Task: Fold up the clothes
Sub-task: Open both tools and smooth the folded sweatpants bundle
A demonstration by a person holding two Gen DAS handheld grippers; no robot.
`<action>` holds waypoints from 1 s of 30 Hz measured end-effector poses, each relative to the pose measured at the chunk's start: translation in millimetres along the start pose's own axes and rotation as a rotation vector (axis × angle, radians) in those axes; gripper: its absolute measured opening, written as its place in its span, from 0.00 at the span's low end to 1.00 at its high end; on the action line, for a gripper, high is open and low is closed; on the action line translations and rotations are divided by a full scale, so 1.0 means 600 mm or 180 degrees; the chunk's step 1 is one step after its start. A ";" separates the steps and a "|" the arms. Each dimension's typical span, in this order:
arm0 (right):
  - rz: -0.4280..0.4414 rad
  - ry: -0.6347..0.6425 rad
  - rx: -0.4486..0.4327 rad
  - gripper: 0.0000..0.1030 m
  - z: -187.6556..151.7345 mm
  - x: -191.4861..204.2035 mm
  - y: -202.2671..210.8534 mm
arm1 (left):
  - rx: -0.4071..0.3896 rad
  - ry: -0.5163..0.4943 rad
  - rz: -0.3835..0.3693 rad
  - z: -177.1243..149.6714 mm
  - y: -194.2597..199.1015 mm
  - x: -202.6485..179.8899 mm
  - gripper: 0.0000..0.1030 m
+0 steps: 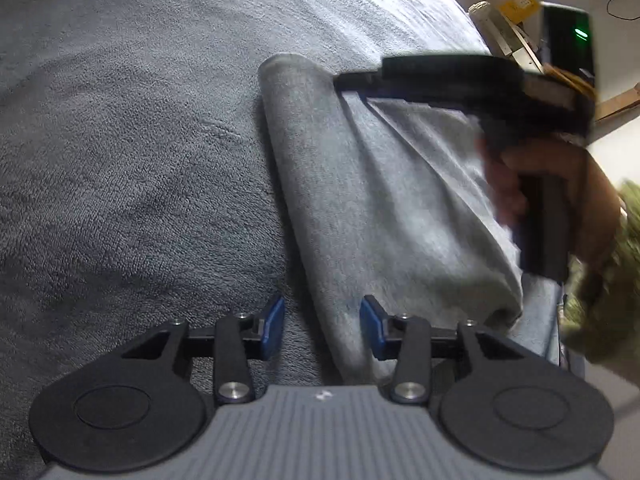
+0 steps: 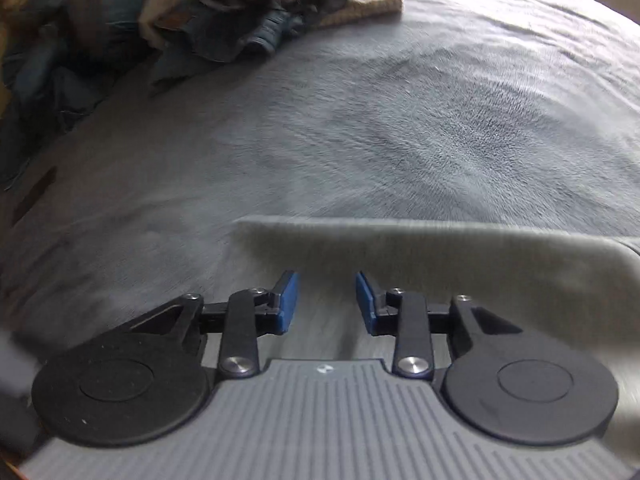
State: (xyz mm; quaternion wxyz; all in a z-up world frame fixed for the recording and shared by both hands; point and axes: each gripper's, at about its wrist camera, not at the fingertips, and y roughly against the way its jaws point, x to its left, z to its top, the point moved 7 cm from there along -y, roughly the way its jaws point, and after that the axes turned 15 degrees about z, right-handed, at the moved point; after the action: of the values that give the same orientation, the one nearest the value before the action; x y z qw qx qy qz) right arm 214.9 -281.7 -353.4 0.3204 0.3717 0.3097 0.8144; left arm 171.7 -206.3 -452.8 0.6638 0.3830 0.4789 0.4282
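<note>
Cloth is the matter now: a light grey garment (image 1: 384, 208), already doubled into a long narrow band, lies on the grey plush bed cover (image 1: 132, 152), and I must finish the fold cleanly. In the left wrist view the band runs from about 12 o'clock down to 6 o'clock, and its near end passes between the blue pads of my left claw (image 1: 322, 330). The jaws stand partly open; the right pad seems just beside the cloth, the left pad is apart from it, so I judge that nothing is gripped. At 2 o'clock in this view the right claw (image 1: 352, 84) reaches over the far end of the band, held by a hand (image 1: 560, 200), blurred; its tips lie at the cloth but a grip I cannot confirm there. In the right wrist view the right claw (image 2: 326, 302) is also partly open, with only blurred cloth under it, and the folded edge of the garment (image 2: 440, 248) runs from the centre to 3 o'clock. A heap of unfolded clothes (image 2: 160, 20) waits at 11 o'clock. My advice to myself: slow both hands, close each claw on both layers at the corners, lift them together at equal height, and lay one end onto the other without dragging the lower layer.
</note>
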 end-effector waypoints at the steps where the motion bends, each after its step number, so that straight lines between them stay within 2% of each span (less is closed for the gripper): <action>1: -0.0015 -0.0100 -0.0021 0.25 0.009 -0.019 -0.016 | -0.0005 -0.0013 -0.0006 -0.001 0.000 0.000 0.42; 5: -0.0217 -0.0547 -0.0507 0.27 0.052 -0.083 -0.009 | 0.0017 -0.0038 -0.0047 -0.002 -0.002 0.002 0.42; 7: -0.0145 -0.0821 -0.0754 0.27 0.063 -0.101 0.025 | 0.0032 -0.0051 -0.0058 -0.002 -0.003 0.002 0.42; 9: -0.0071 -0.0874 -0.0915 0.27 0.059 -0.100 0.071 | 0.0040 -0.0072 -0.0056 -0.003 -0.004 0.001 0.42; 11: -0.0118 -0.0811 -0.0957 0.27 0.040 -0.099 0.122 | 0.0037 -0.0109 -0.0044 -0.004 -0.005 -0.001 0.42; 13: -0.0387 -0.0739 -0.0942 0.27 0.013 -0.121 0.172 | 0.0024 -0.0151 -0.0016 -0.006 -0.006 -0.004 0.42; 15: -0.0711 -0.0822 -0.0890 0.27 -0.018 -0.172 0.214 | 0.0009 -0.0193 0.0018 -0.009 -0.007 -0.007 0.43; 20: -0.1465 -0.1191 -0.0865 0.26 -0.081 -0.355 0.275 | -0.0051 -0.0284 0.0188 -0.018 -0.006 -0.020 0.43; 22: -0.1448 -0.1415 -0.0984 0.18 -0.091 -0.417 0.284 | -0.0073 -0.0308 0.0291 -0.023 -0.006 -0.028 0.43; 24: -0.1393 -0.1400 -0.1006 0.18 -0.087 -0.448 0.281 | -0.0094 -0.0333 0.0394 -0.027 -0.006 -0.036 0.44; 27: -0.1366 -0.1160 -0.0905 0.18 -0.075 -0.443 0.282 | -0.0141 -0.0349 0.0516 -0.034 -0.006 -0.044 0.44; 30: -0.1267 -0.0990 -0.0974 0.20 -0.078 -0.406 0.315 | -0.0190 -0.0311 0.0593 -0.042 -0.007 -0.049 0.45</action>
State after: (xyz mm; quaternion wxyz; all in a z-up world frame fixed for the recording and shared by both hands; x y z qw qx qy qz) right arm 248.3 -591.8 -337.1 0.5698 0.3714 0.1973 0.7060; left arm 142.9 -232.8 -453.8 0.6548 0.4263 0.3953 0.4829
